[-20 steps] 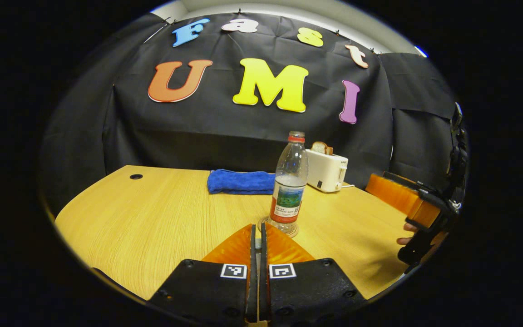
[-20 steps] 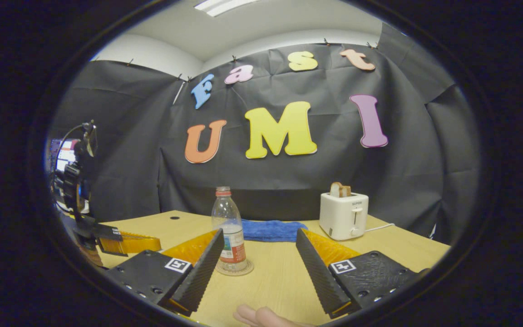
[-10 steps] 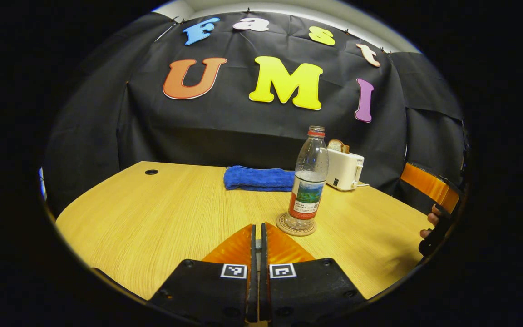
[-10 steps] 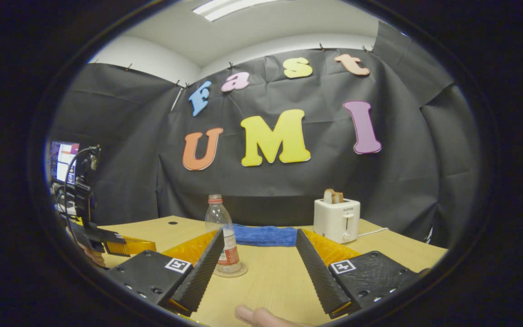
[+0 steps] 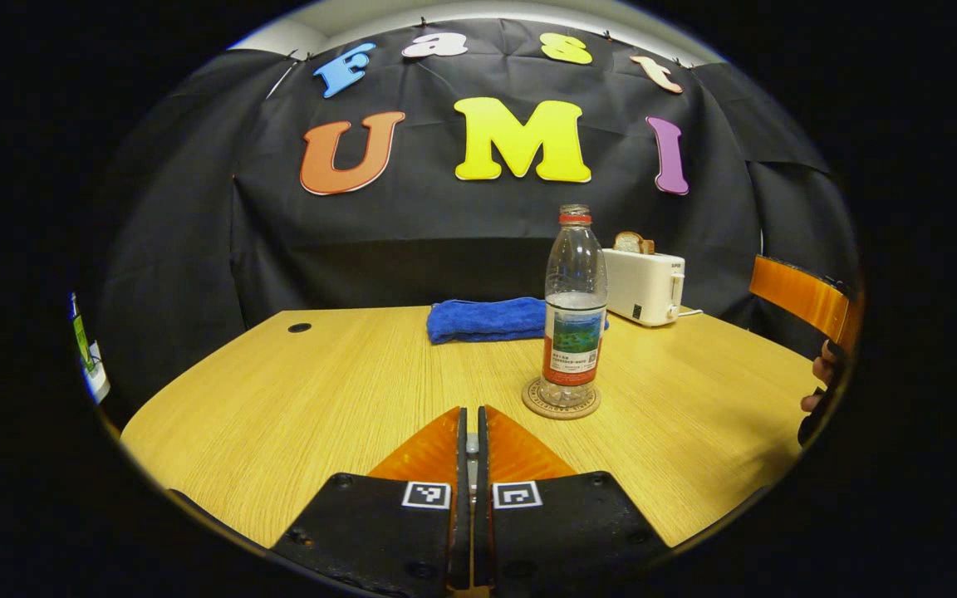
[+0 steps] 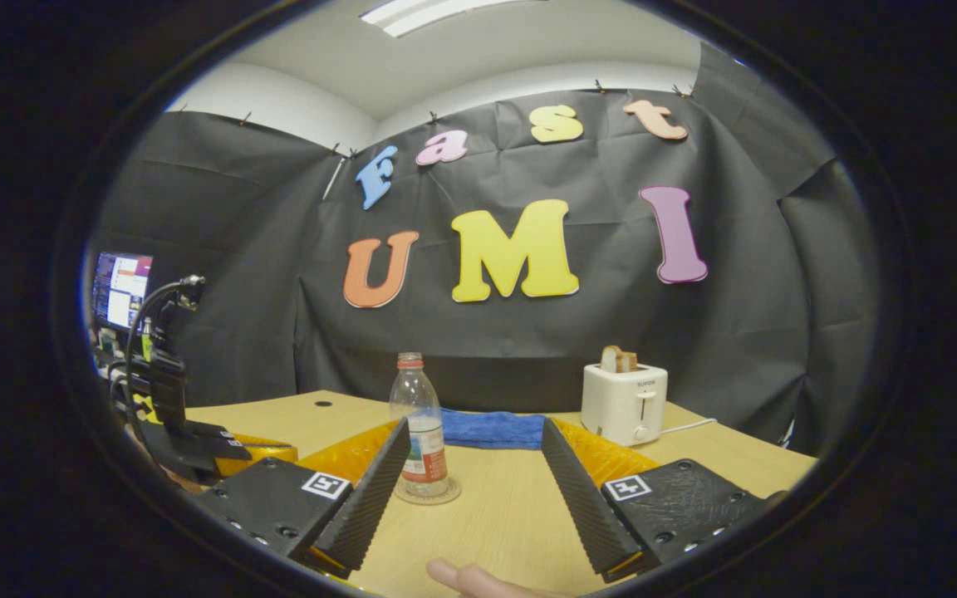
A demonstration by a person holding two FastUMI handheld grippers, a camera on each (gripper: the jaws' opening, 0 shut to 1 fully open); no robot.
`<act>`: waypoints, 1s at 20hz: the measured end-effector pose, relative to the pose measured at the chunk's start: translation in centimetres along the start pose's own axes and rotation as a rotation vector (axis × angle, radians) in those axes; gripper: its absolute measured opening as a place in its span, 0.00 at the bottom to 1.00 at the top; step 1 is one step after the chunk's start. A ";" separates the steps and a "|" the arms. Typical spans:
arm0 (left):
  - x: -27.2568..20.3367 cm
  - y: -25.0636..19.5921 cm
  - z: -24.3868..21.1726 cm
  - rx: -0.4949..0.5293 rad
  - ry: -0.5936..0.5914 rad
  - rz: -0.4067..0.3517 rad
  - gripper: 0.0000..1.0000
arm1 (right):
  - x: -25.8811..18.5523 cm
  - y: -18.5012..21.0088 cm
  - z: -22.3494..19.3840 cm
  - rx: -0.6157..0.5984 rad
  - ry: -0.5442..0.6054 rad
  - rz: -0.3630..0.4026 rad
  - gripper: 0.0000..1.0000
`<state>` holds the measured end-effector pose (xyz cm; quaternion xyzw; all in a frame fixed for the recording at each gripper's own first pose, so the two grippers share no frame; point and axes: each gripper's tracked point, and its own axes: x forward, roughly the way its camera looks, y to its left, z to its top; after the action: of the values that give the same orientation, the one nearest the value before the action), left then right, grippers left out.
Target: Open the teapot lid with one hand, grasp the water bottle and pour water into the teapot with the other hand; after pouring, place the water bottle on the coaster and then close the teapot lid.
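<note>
Clear plastic water bottle (image 5: 576, 307) stands upright on the round coaster (image 5: 561, 400), mid-worktop (image 5: 296, 399), nearer the far edge. Since a second ago both cameras have pulled back; bottle released. Left gripper (image 5: 468, 432) fingers pressed together, empty; right gripper (image 6: 474, 465) fingers spread, empty. Judgement: closing the lid remains, or is done.

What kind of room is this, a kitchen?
Probably a staged recording booth, not a real kitchen: black cloth drapes the walls, a toaster sits on an office-style wooden table, and a monitor glows nearby.
</note>
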<state>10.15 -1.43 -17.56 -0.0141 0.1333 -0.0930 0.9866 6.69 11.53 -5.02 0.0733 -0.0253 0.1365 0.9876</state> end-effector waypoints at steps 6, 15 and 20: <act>-0.1 -1.0 0.2 0.008 0.013 0.036 0.16 | -0.6 0.1 0.6 0.000 -0.009 -0.014 0.95; -3.0 0.2 3.7 -0.130 0.024 0.048 0.78 | -3.7 -1.0 3.3 -0.044 0.033 -0.132 0.94; -7.5 2.2 7.5 -0.095 -0.043 0.127 1.00 | -6.4 -0.2 5.2 -0.101 0.087 -0.168 0.95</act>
<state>5.40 2.17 -8.48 -0.0546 0.1172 -0.0236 0.9913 0.48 8.82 -0.31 0.0195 0.0172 0.0549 0.9982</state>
